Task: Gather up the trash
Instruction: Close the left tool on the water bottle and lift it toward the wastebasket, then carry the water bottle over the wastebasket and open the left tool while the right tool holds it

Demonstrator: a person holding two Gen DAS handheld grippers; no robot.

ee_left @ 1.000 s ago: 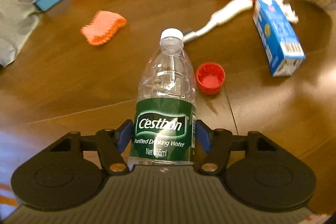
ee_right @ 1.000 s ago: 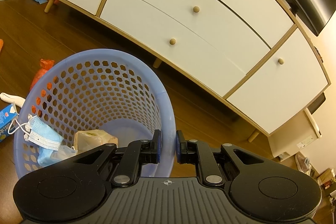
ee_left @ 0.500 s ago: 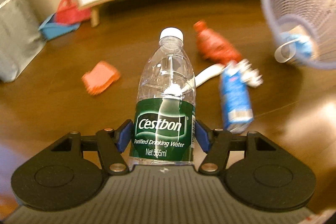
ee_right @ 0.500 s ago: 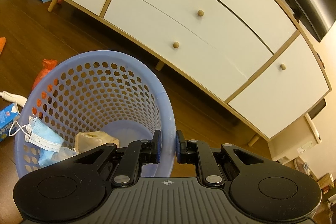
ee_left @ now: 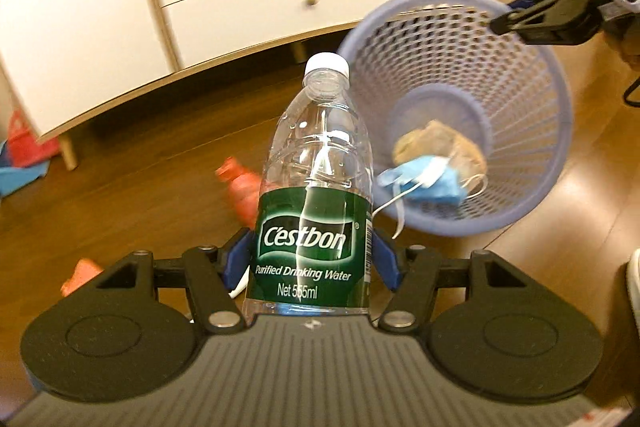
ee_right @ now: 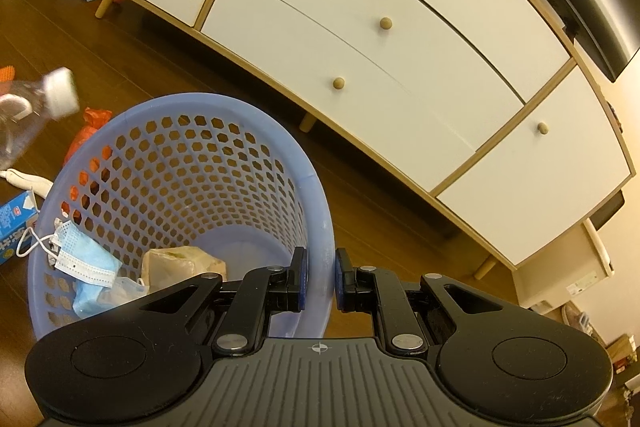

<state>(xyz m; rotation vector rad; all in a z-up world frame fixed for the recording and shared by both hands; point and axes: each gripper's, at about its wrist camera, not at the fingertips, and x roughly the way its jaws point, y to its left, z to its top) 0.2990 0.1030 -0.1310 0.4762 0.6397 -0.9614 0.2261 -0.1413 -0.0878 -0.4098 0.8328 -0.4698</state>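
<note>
Bottle, one, capped, sits clamped at its green label in the left gripper, now nearer the basket than half a second ago. Right gripper still pinches the rim of the one lilac basket, tilted over the floor. Inside: one blue mask, one crumpled brown wrapper.

Warm, dim yellowish indoor light; fisheye bends the cabinet edges strongly. Motion blur smears the floor and red bag; the bottle stays sharp, with glare streaks
</note>
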